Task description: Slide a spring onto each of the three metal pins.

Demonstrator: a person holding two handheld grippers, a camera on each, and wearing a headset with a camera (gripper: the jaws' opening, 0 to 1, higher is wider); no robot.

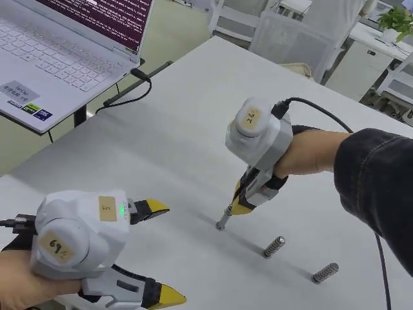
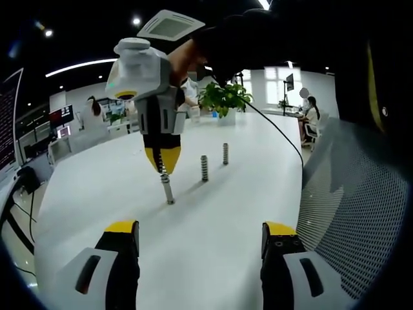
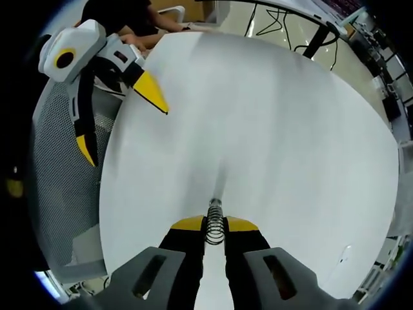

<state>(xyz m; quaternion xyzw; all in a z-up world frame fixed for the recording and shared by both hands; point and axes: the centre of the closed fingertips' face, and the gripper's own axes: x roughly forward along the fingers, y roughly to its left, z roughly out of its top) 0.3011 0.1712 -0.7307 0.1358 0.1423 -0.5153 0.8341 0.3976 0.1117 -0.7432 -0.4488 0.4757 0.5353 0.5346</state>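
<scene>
Now right hand-held gripper [image 1: 240, 208] clamped spring [image 3: 215, 229], angled down over centre-frame pin [image 1: 222, 224] to thread it; left hand-held gripper [image 1: 173, 252], jaws apart, idled lower left.

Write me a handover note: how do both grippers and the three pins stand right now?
Left gripper: open, empty, held above the table.
Right gripper: shut on a spring that looks partway down the third pin, whose foot touches the table.
Done: first sprung pin and second sprung pin stand beside it.
Left: seat this spring, let go.
</scene>
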